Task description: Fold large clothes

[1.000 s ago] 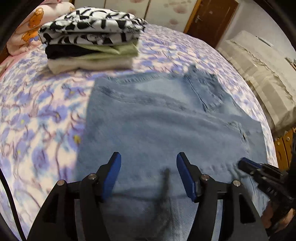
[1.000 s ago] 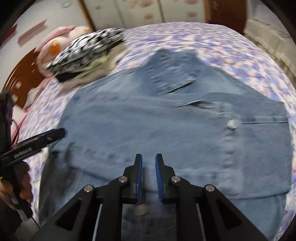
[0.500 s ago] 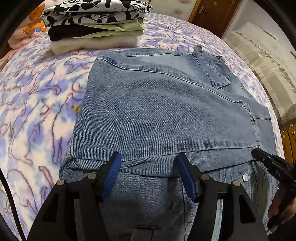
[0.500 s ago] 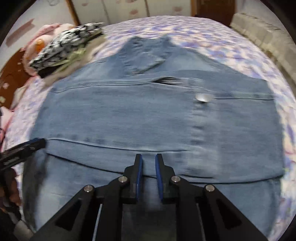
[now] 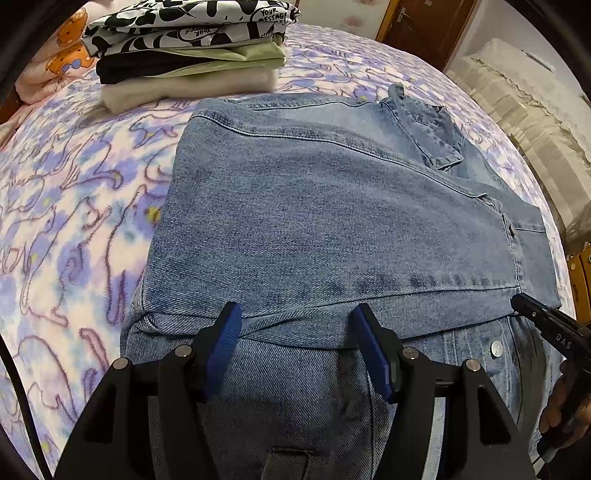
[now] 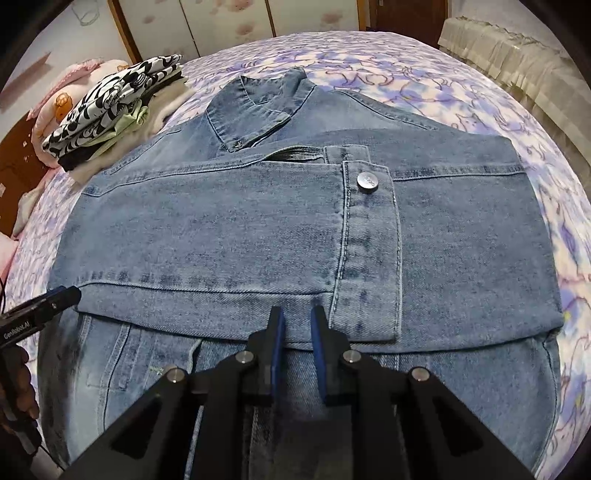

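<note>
Purple-and-pink floral bedding [image 5: 74, 206] covers the bed, with a wooden door [image 5: 424, 26] at the far wall. Spread across the bed lies a blue denim jacket [image 5: 314, 206], folded over itself, its collar [image 6: 255, 107] toward the far side and a metal button [image 6: 366, 181] showing on the flap. At the far left sits a stack of folded clothes [image 5: 188, 51], a black-and-white printed piece on top. Low over the near folded edge of the denim, the left gripper [image 5: 295, 343] has its blue fingers [image 5: 223, 343] well apart, nothing pinched between them. To its right, the right gripper [image 6: 297, 332] has its fingers [image 6: 276, 339] nearly together with a narrow gap, over the same edge, gripping nothing visible.
</note>
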{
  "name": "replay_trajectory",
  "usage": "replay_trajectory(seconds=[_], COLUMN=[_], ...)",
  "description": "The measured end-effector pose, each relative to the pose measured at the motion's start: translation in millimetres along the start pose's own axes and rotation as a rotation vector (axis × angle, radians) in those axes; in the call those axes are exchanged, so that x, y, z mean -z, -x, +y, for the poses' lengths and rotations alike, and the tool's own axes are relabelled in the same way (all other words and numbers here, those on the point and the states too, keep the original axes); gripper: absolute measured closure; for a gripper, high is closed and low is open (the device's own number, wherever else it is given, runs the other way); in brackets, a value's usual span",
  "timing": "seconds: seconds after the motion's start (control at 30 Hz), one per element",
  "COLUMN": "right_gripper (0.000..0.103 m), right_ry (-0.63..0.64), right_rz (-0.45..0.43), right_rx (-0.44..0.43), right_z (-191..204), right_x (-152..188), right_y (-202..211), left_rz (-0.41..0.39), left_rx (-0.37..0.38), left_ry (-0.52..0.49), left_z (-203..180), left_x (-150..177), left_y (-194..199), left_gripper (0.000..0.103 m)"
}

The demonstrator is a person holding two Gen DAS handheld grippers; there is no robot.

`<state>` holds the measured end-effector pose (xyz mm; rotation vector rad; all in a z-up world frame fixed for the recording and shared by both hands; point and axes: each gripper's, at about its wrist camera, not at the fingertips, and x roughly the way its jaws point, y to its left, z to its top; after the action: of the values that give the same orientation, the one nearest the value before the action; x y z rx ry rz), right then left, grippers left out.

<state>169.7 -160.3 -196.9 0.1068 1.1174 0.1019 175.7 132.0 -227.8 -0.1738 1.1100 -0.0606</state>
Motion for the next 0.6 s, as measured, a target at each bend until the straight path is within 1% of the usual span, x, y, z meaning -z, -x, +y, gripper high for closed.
replay_trajectory(seconds=[0.17,0.23,0.33,0.5,0.6], right_gripper=[0.088,0.087,0.084,0.084,0.082], right_ry=[-0.039,-0.051,-0.075,-0.054,-0.03], right_rz=[0.024,0.042,0.068,0.067,0.043], right_rx=[-0.023,-0.028,-0.044,-0.036,-0.039], right_z=[-4,-4,-5,-4,-2], right_x=[-2,-3,-1,5,8], right_y=[2,4,11,37,64], left_rz=[0.016,0.025,0.044,0.024,0.008], left_rx=[-0.005,-0.003,0.025,0.032,0.042], left_ry=[0.0,-0.001,0.004,-0.017,-0.028], left_z=[-3,-4,-4,-10,-13], left_x=[3,6,12,18,21], left_y=[3,7,15,41,62], left_gripper=[0.035,0.035,0.035,0.035,0.034])
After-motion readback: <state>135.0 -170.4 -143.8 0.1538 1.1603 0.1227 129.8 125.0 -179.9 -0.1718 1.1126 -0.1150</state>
